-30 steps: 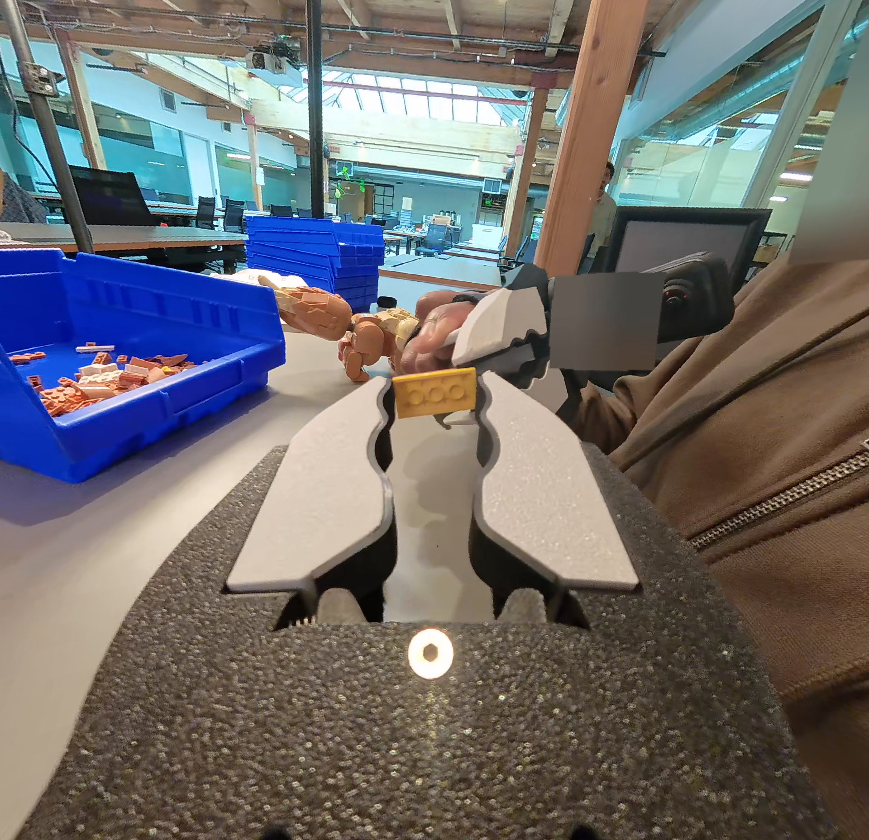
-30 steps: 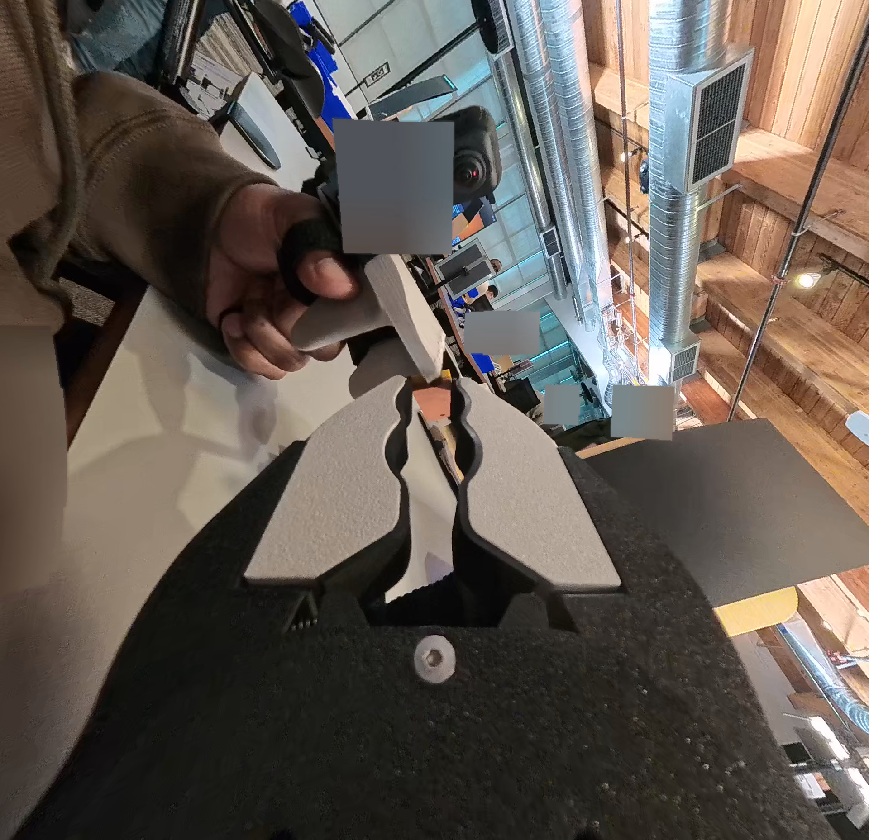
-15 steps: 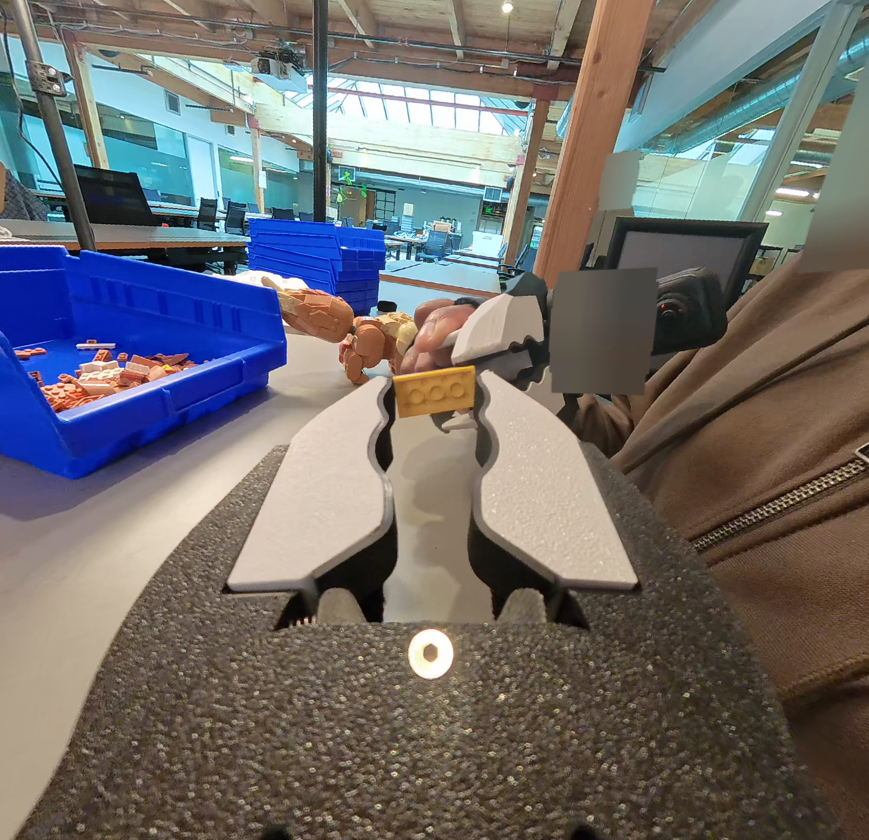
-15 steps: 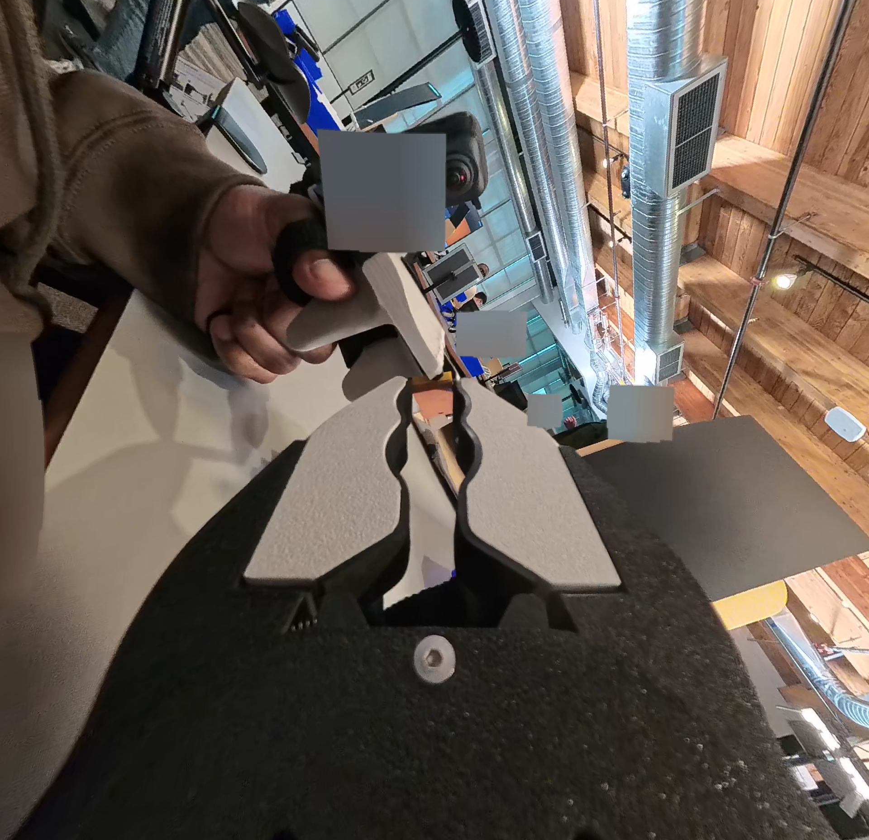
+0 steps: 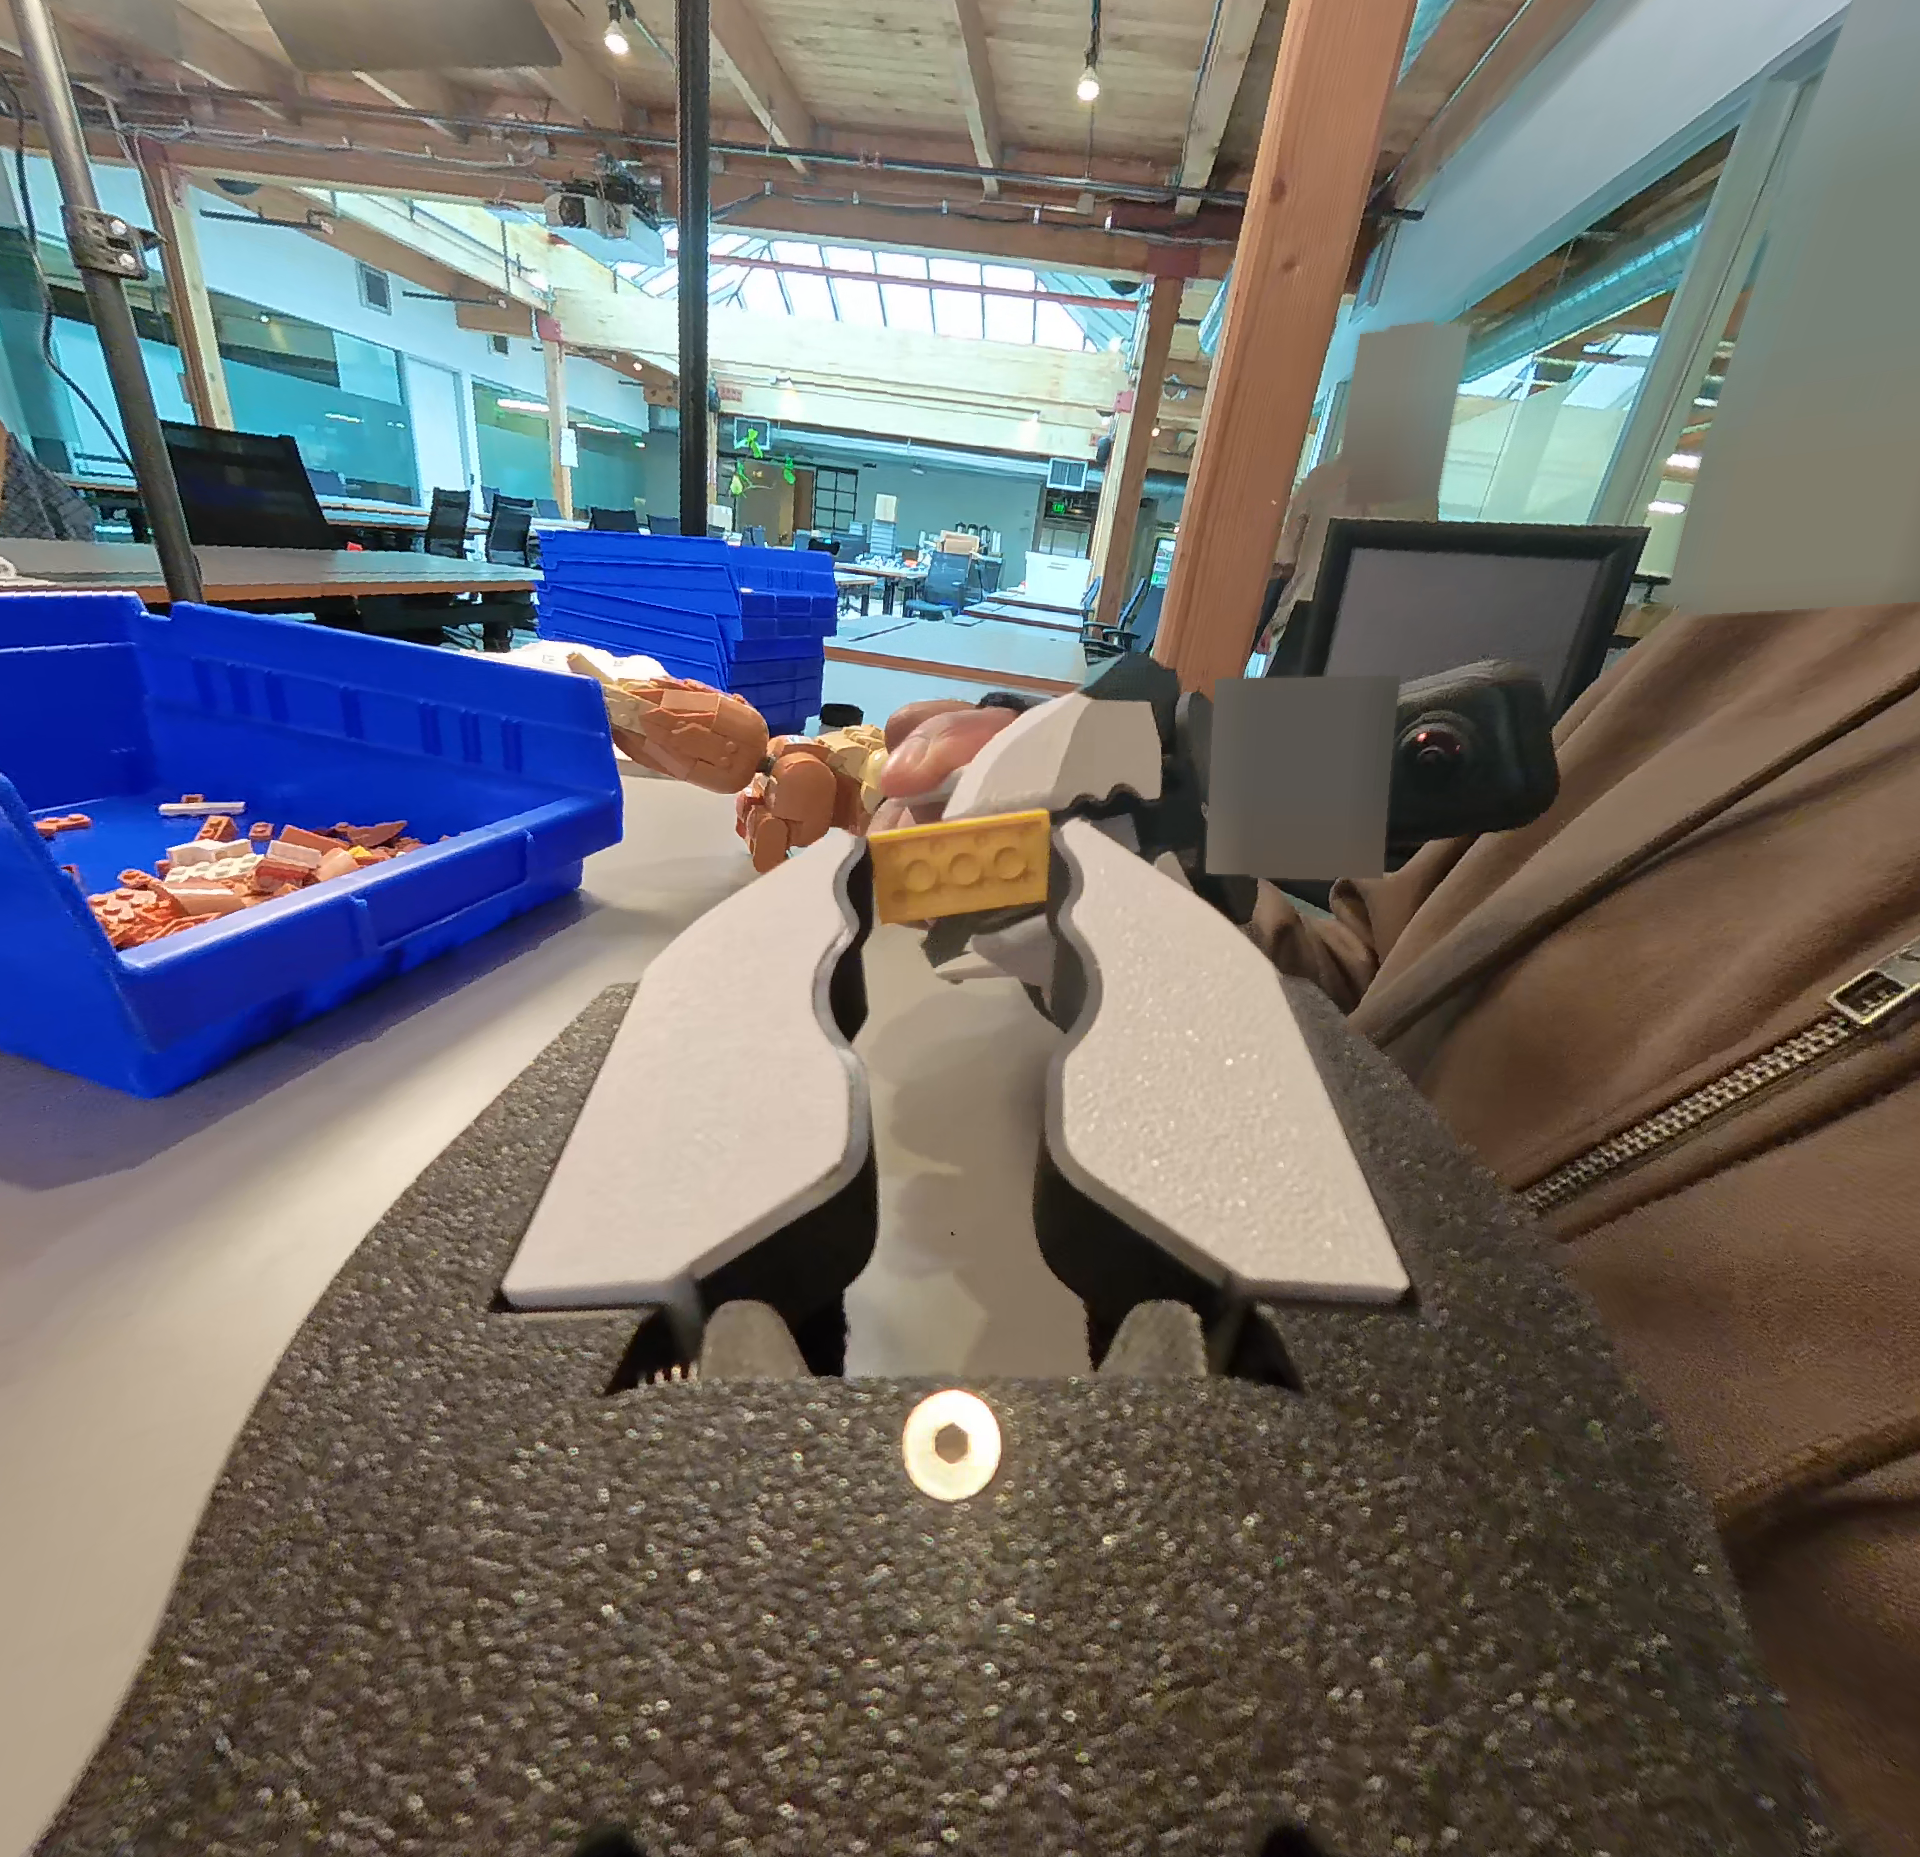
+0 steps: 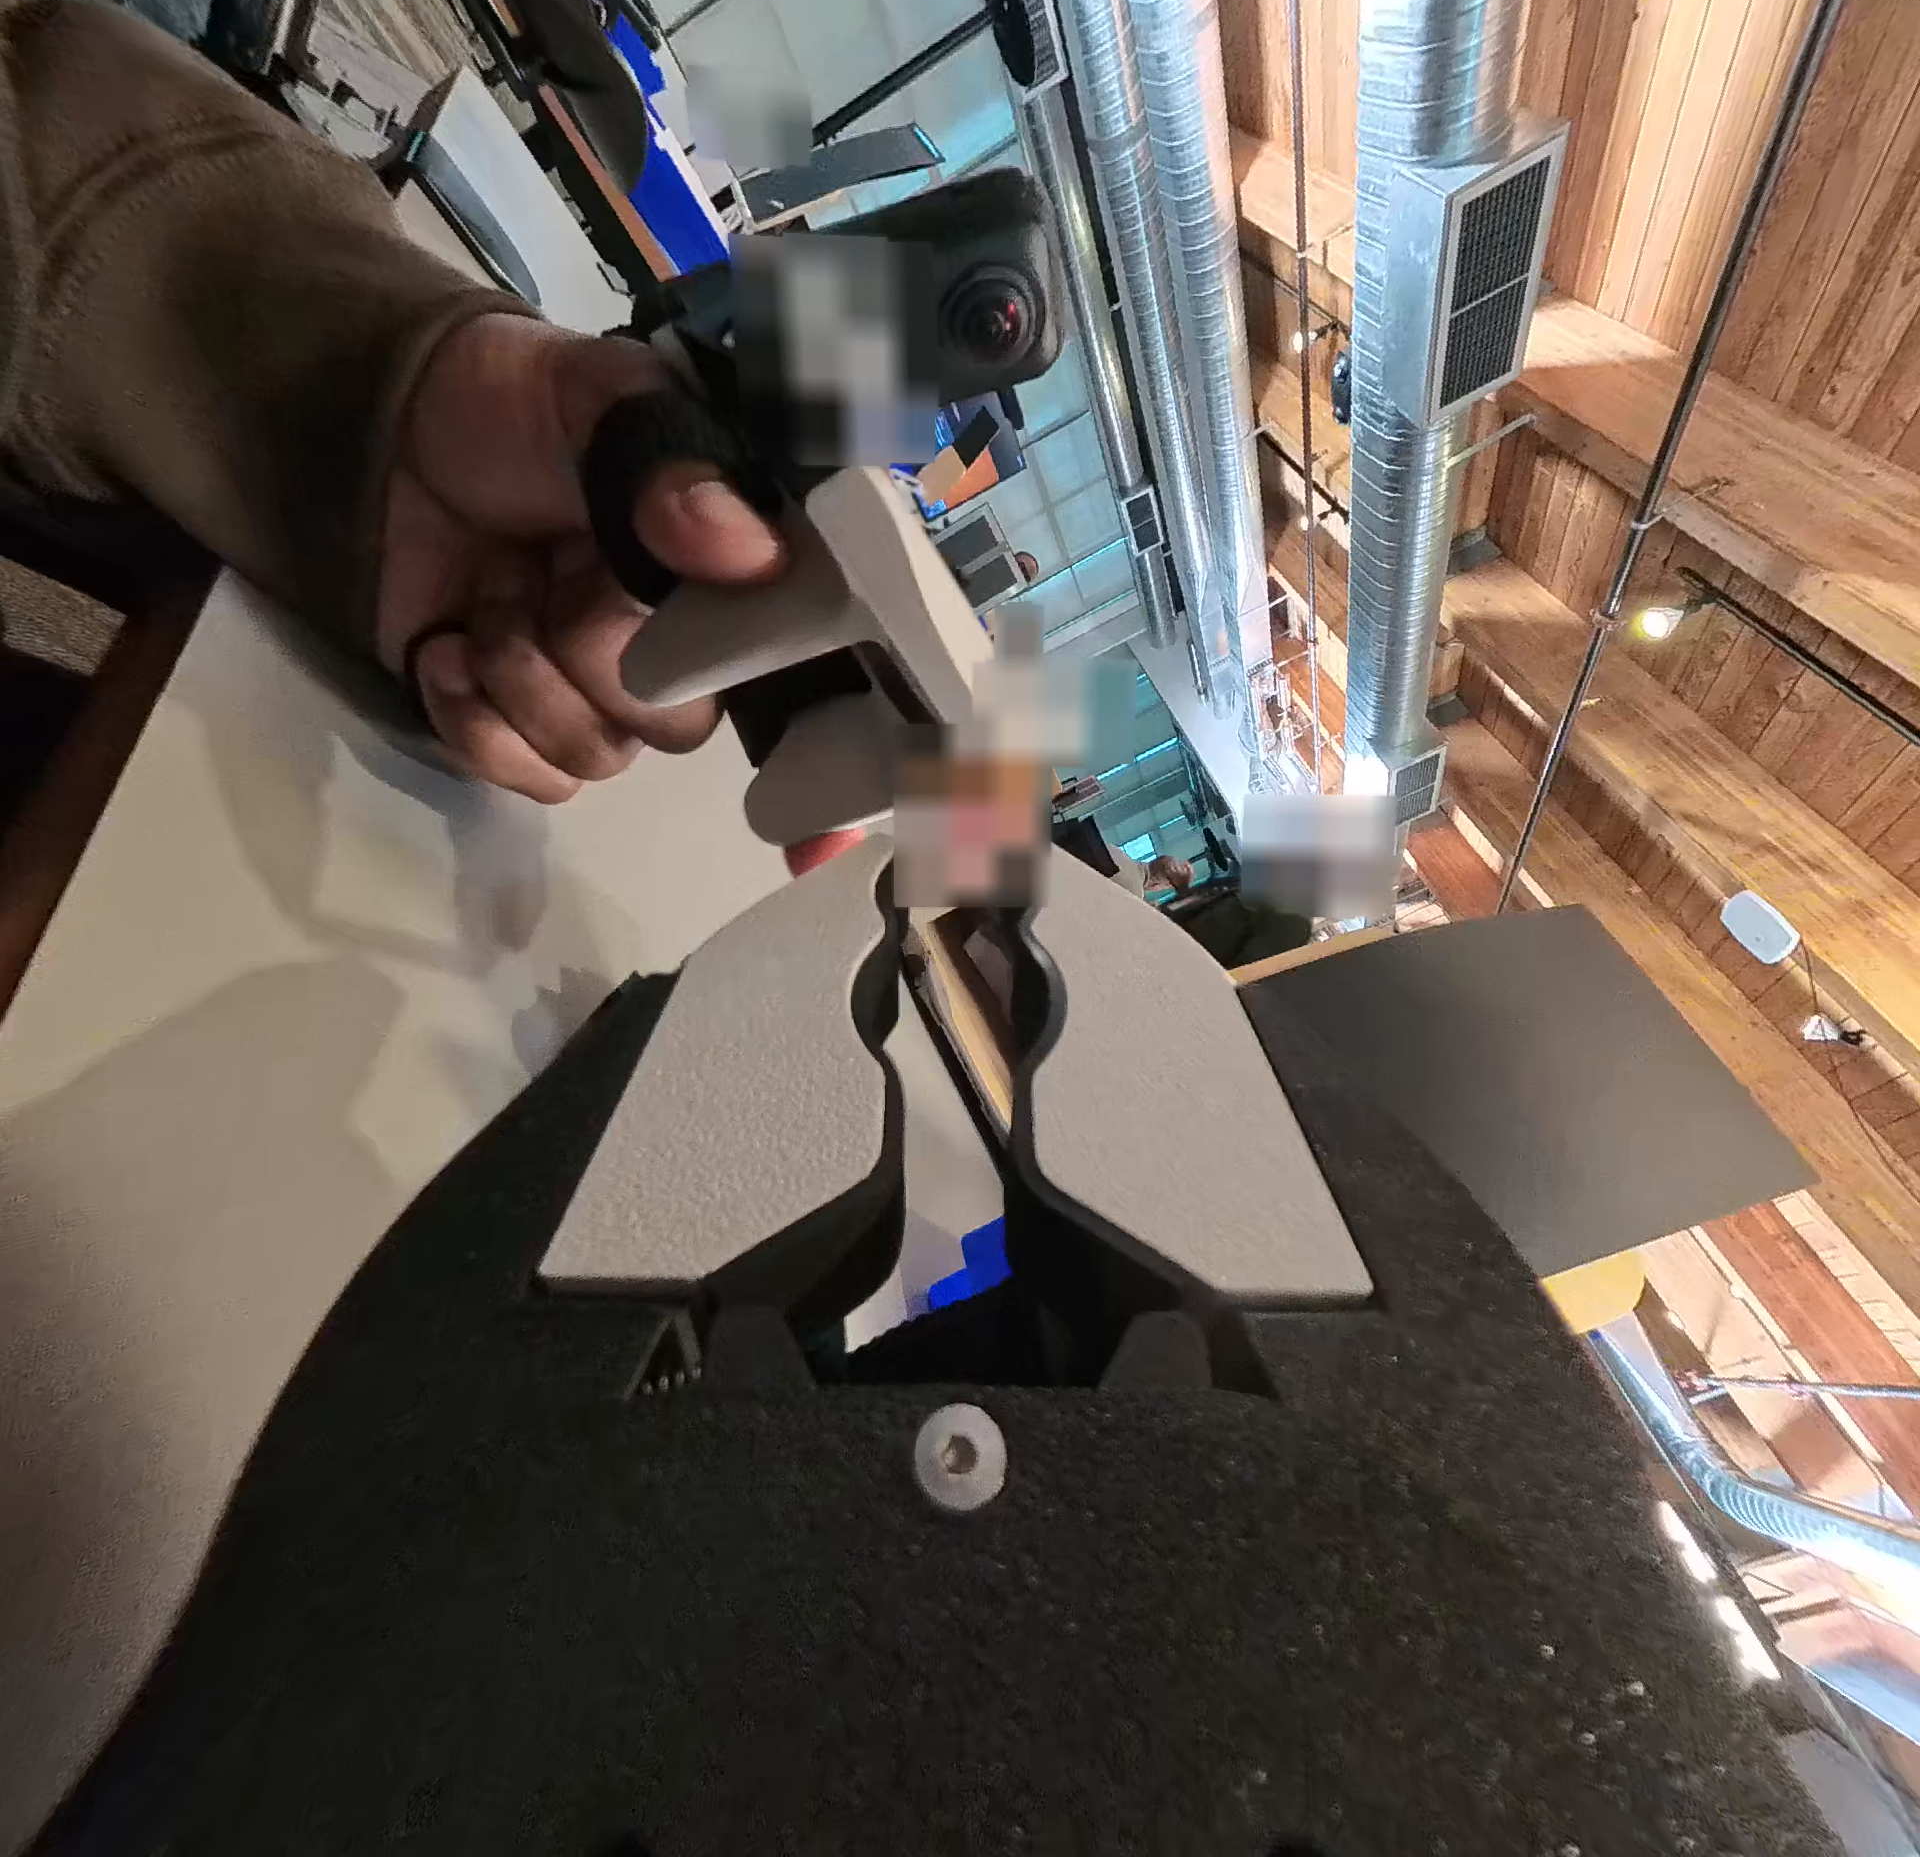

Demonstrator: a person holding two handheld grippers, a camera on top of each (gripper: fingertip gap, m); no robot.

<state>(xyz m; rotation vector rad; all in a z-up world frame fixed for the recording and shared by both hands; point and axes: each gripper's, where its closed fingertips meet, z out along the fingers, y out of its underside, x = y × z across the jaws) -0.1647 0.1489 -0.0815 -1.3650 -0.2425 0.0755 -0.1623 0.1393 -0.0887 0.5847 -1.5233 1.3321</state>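
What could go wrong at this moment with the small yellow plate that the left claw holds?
1. The left claw pinches the yellow plate only at its very tips, by the short ends, so the plate might twist or pop out.
2. The right claw sits just behind the plate; a small bump could knock it loose.
3. The plate hangs above the grey table, not over the blue bin, so if dropped it may bounce away.

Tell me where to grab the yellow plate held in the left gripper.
Probably the two long edges of the yellow plate, top and bottom: they are free, while the left gripper clamps its short ends. It stands on edge, studded face toward the left camera, so come from the far side, jaws one above the other.
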